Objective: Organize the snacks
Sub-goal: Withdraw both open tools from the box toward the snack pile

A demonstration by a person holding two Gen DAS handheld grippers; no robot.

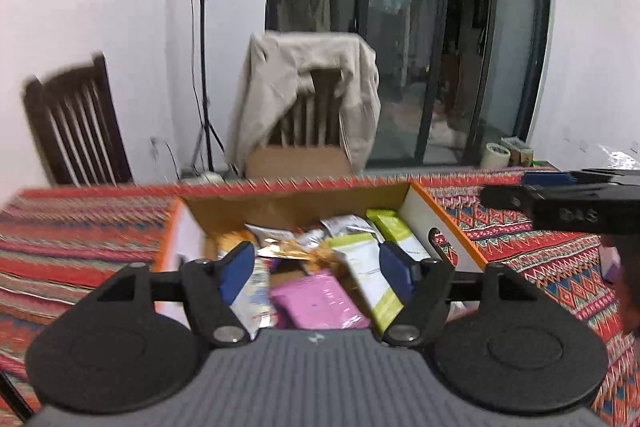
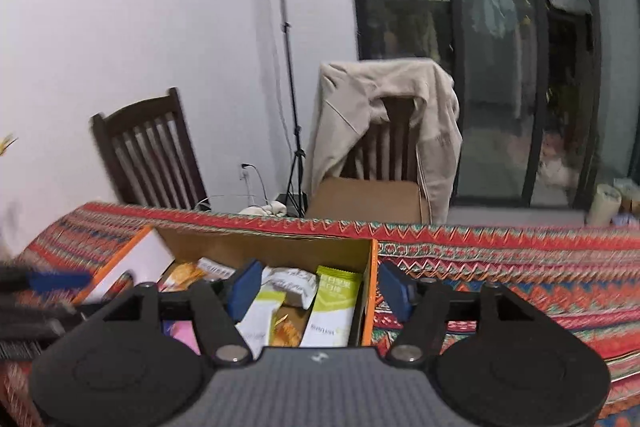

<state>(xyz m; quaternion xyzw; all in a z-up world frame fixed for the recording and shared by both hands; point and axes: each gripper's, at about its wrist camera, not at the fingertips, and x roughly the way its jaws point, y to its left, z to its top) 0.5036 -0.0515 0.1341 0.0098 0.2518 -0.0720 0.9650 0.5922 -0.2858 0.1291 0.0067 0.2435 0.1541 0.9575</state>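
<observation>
An open cardboard box [image 1: 296, 205] with orange-and-white sides sits on the patterned tablecloth [image 1: 520, 239] and holds several snack packets. Among them are a pink packet [image 1: 316, 301], green-and-white packets [image 1: 368, 275] and a golden-orange one [image 1: 296, 251]. My left gripper [image 1: 316, 267] hovers open over the box with nothing between its blue pads. My right gripper [image 2: 320, 285] is also open and empty. Its jaws stand either side of the box's right wall [image 2: 370, 291], above a green packet [image 2: 334, 303]. Each gripper shows at the edge of the other's view: right gripper [image 1: 516, 187], left gripper [image 2: 52, 281].
Behind the table stand a dark wooden chair [image 2: 152, 155] and a chair draped with a beige jacket [image 2: 384, 123]. A light stand [image 2: 292, 107] rises by the wall. A tape roll [image 1: 496, 155] and small items sit at the table's far right. Glass doors [image 1: 420, 27] are beyond.
</observation>
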